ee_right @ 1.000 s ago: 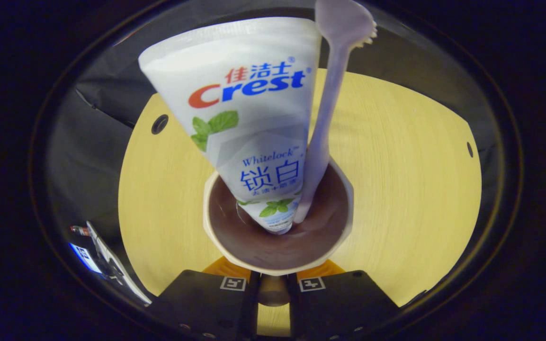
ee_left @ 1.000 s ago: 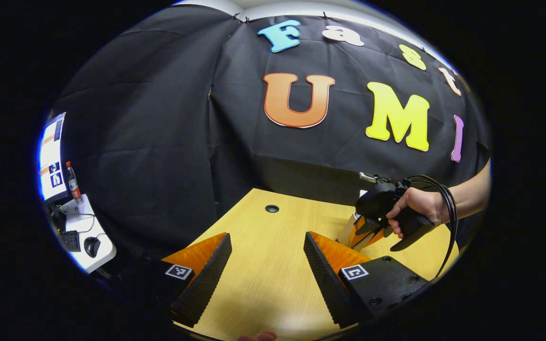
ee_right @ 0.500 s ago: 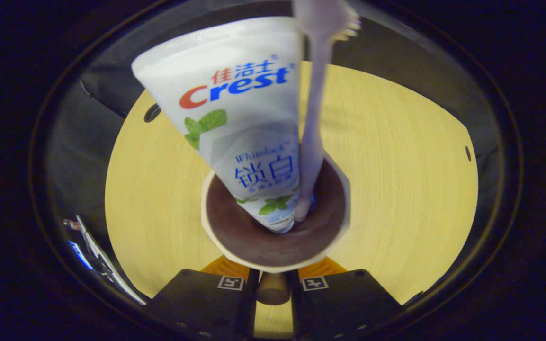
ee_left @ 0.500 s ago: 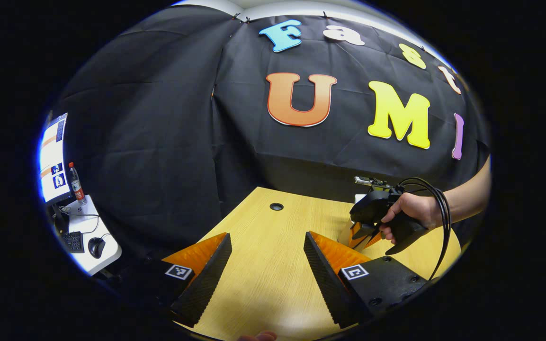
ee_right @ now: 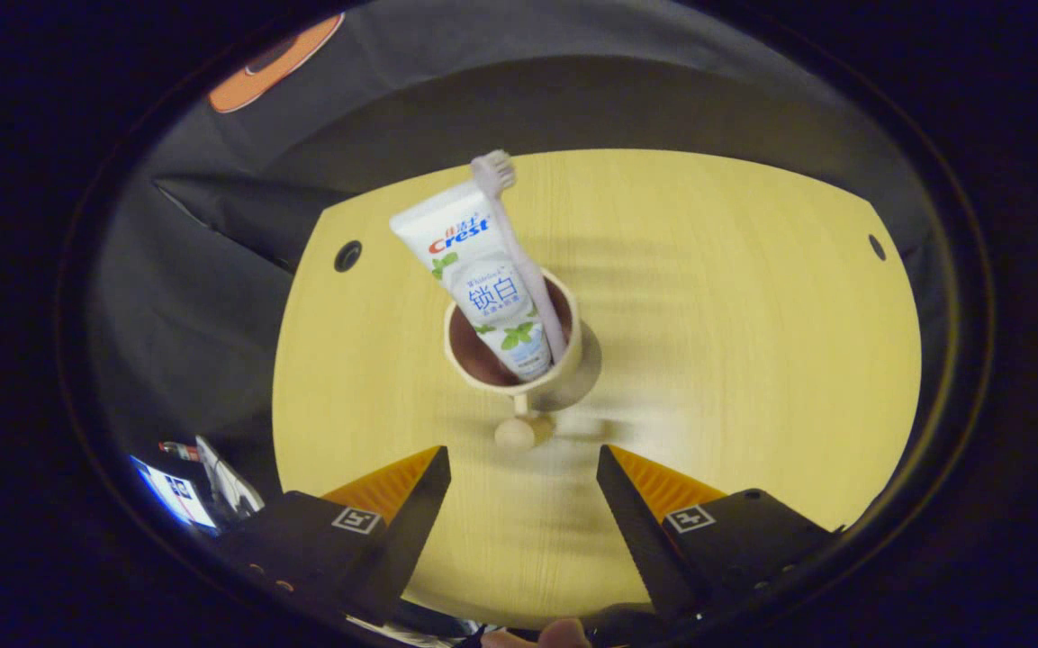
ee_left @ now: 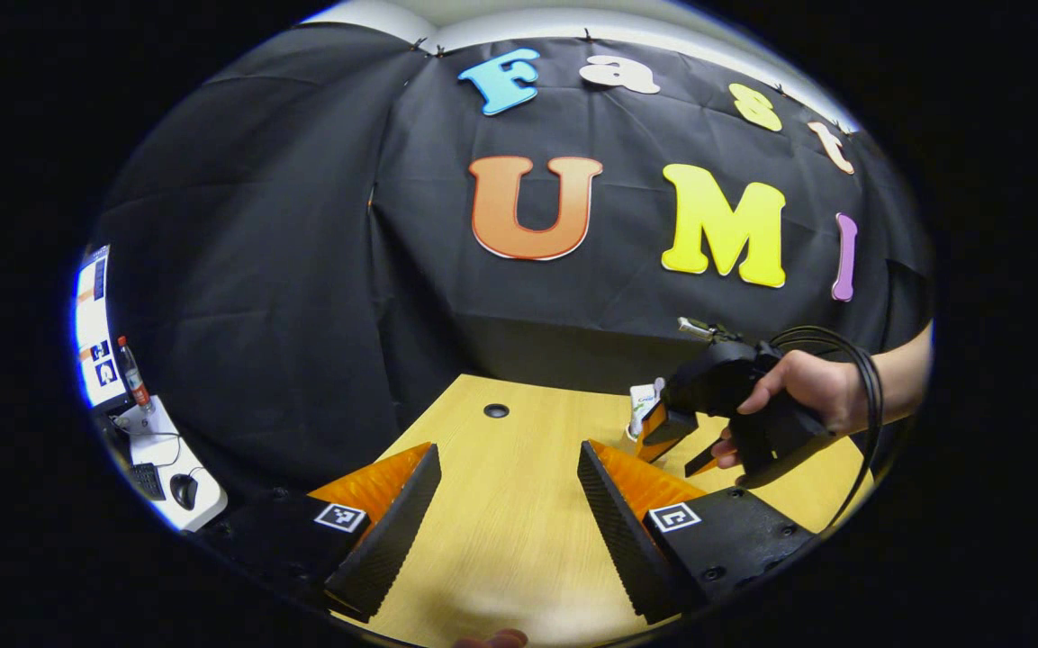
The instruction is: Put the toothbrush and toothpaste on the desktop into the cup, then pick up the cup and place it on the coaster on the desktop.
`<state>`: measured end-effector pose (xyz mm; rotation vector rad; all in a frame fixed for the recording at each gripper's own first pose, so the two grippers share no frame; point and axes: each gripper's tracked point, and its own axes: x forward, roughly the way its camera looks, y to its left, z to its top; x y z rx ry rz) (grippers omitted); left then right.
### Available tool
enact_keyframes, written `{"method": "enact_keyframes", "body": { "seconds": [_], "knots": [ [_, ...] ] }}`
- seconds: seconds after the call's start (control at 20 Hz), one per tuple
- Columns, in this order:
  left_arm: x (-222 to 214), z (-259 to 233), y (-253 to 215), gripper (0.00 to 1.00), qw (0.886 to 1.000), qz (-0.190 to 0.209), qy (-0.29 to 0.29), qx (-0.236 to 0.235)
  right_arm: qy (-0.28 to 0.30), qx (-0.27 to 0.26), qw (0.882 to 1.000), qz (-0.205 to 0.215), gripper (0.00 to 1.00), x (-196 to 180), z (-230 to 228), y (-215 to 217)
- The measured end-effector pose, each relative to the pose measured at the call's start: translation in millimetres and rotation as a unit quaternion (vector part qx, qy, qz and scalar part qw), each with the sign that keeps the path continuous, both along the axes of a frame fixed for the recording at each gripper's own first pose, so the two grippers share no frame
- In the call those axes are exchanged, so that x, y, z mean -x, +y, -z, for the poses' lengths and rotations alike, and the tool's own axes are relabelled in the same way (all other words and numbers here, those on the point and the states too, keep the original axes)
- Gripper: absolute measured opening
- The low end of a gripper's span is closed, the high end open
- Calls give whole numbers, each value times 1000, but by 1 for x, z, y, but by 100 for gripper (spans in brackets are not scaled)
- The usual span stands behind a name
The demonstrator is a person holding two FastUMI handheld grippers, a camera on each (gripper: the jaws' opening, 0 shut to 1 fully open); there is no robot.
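Two items, toothpaste (ee_right: 482, 279) and toothbrush (ee_right: 519, 252), fill cup (ee_right: 564, 364).

Matt wood-grain desktop (ee_right: 735, 297); smooth cup (ee_right: 566, 358), perhaps ceramic; glossy plastic toothpaste tube (ee_right: 473, 270); plastic toothbrush (ee_right: 519, 252).

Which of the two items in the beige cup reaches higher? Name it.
The pale lilac toothbrush: its bristled head tops the white toothpaste tube beside it in the cup.

In the left gripper view the left gripper (ee_left: 508, 504) hangs low, its two fingers spread wide apart. Farther off, a hand (ee_left: 811, 387) with a bare forearm grips the right gripper (ee_left: 679, 443), tilted downward; its own view shows the right gripper's fingers (ee_right: 410, 495) parted, clasping nothing.
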<state>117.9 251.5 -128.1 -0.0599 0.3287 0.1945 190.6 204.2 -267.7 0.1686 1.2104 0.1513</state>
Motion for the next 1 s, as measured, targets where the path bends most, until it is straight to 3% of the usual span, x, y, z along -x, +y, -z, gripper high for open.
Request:
{"method": "enact_keyframes", "body": {
  "seconds": [0.05,0.2,0.35,0.55,0.75,0.9,1.0],
  "knots": [
    [-3,-6,-9,98,1000,11,-4,-1,-27,-1,1000,6,94,6,-17,-15],
    [-14,-26,-46,98,999,45,-16,9,-116,6,993,29,97,26,-73,-64],
    [-28,-54,-85,98,996,83,-35,15,-226,33,973,43,97,43,-133,-114],
    [-43,-97,-129,98,990,126,-65,6,-360,62,929,56,97,72,-215,-159],
    [-44,-129,-162,98,986,147,-79,17,-475,80,874,68,97,113,-289,-192],
    [-39,-157,-170,100,984,145,-102,13,-525,65,845,86,97,129,-298,-191],
    [-34,-169,-172,98,983,140,-115,9,-542,67,833,92,97,138,-300,-191]
  ]
}}
